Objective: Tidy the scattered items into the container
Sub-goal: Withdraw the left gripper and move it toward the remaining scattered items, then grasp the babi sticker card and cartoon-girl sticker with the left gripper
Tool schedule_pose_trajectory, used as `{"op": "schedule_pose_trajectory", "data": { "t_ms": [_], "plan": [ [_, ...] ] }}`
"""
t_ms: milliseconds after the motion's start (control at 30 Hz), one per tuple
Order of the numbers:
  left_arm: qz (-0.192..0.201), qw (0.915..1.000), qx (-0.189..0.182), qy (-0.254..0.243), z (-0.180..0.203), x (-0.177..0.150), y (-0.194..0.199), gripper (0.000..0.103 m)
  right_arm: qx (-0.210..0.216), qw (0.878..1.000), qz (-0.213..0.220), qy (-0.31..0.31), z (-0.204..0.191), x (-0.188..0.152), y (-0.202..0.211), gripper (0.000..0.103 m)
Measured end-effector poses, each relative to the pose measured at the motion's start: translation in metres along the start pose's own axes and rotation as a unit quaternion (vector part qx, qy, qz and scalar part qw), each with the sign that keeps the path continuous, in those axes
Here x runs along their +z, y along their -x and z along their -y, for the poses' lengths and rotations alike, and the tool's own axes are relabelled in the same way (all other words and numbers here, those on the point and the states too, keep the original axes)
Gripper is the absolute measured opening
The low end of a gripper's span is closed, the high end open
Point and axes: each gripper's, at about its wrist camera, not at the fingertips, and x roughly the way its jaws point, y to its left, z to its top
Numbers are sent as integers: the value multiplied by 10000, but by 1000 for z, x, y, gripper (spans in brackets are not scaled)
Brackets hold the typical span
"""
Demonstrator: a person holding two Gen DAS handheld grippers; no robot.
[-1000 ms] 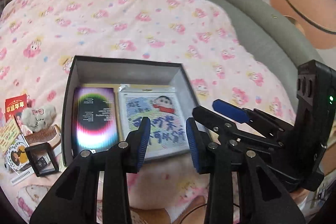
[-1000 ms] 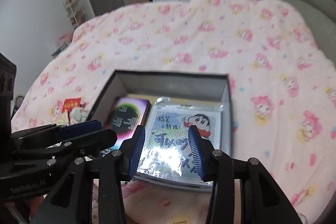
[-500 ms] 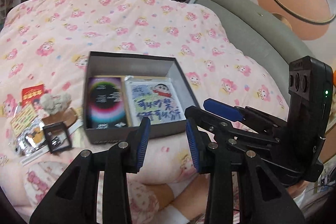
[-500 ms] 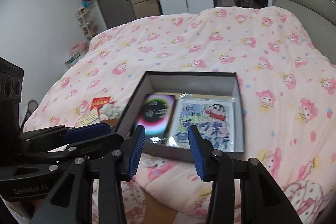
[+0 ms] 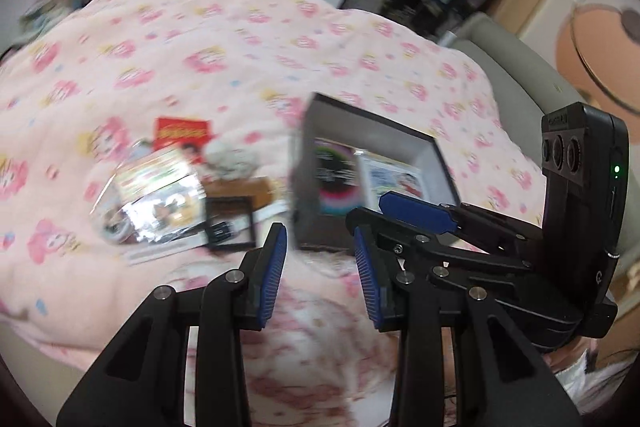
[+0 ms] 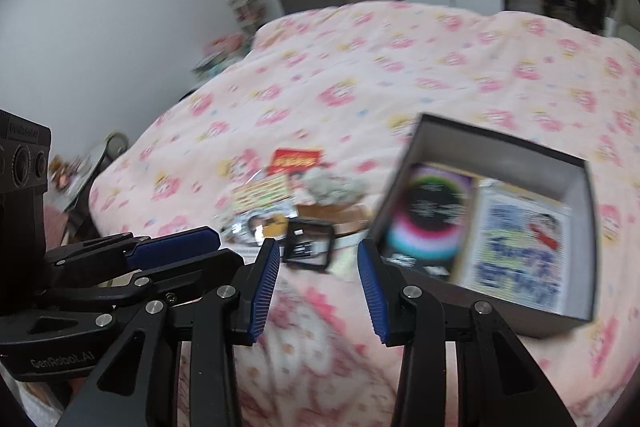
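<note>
A dark open box [image 5: 404, 147] [image 6: 500, 147] lies on the pink bedspread; inside are a black card with a rainbow ring [image 6: 432, 215] and a cartoon-printed packet [image 6: 524, 247]. To its left lies a pile: a red packet [image 5: 182, 133] [image 6: 296, 159], a grey fluffy piece [image 5: 232, 159], a shiny plastic packet [image 5: 160, 195], a wooden comb [image 6: 336, 213] and a black square frame [image 5: 230, 223] [image 6: 308, 243]. My left gripper [image 5: 320, 267] hangs open over the blanket, just near of the frame. My right gripper [image 6: 316, 279] is open too, beside it, with nothing between its fingers.
The pink patterned bedspread [image 6: 400, 67] covers the whole bed. A grey padded bed end [image 5: 520, 75] runs along the right. The bed's left edge drops to cluttered floor [image 6: 92, 163]. A door and wardrobes stand behind the bed.
Both grippers have drawn back from over the box and swung left, so the box now sits to the right and the scattered pile is ahead. Their jaws look as far apart as before.
</note>
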Motion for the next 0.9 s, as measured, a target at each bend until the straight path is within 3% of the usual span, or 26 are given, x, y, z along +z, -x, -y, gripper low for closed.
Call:
{"op": "schedule_pose_trajectory", "data": {
  "t_ms": [100,200,300,467,600,900],
  "plan": [
    [52,9994,141,307,-33,-1,-2,36,287,9991,-262,189,-18,7,-33,38],
    [-33,9959,555,716,-72,-1,-13,36,543,9971,-515,165,-26,11,-69,38],
    [-174,9885,868,1229,-116,-6,-26,35,353,9966,-749,16,-16,13,-98,38],
    [-399,9801,875,1734,-167,-19,-56,35,104,9947,-1017,55,-3,22,-140,38],
    [-471,9768,506,2025,-192,-20,-85,35,43,9926,-1196,184,-7,31,-174,38],
    [-664,9738,455,2128,-209,-6,-125,34,33,9872,-1560,319,-10,43,-239,38]
  ]
}}
